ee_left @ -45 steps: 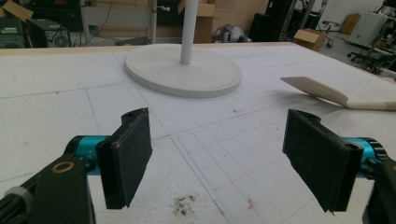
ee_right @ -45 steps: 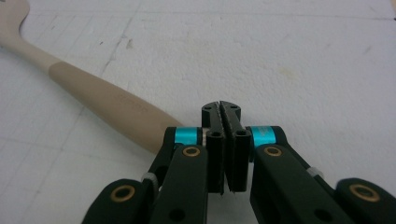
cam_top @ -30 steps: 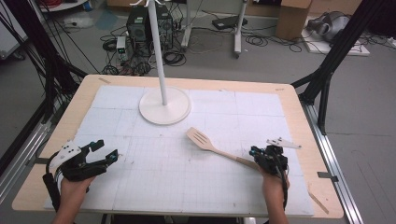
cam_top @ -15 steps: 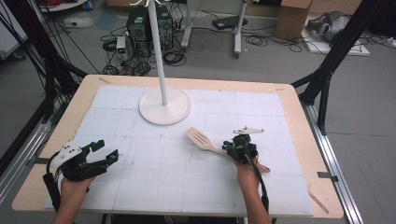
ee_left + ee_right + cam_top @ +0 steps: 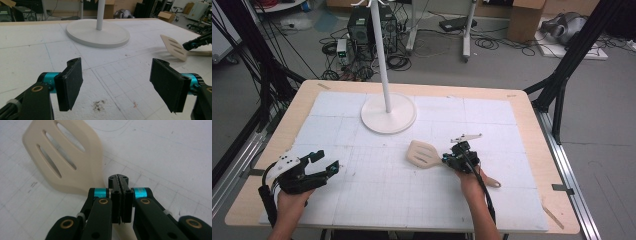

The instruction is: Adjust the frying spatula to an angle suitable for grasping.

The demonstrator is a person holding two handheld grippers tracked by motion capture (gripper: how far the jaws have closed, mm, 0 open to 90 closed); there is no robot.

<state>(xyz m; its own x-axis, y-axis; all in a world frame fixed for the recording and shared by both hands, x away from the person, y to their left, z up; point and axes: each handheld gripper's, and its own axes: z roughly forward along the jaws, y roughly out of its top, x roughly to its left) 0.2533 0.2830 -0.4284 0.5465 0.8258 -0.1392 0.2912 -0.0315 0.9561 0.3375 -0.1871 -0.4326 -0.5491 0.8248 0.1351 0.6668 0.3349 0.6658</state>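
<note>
Your right hand-held gripper (image 5: 447, 161) is clenched: its jaws have just been closing and now meet directly above the spatula (image 5: 424, 154) handle, just behind the slotted blade; whether the pads pinch the handle cannot be told. The spatula lies flat on the white worktop (image 5: 362, 200), blade ahead of this gripper, handle end trailing under your wrist. Your left hand-held gripper (image 5: 324, 162) is released, jaws wide apart with nothing between them, well apart from the spatula. A white stand base (image 5: 388, 113) sits beyond both.
</note>
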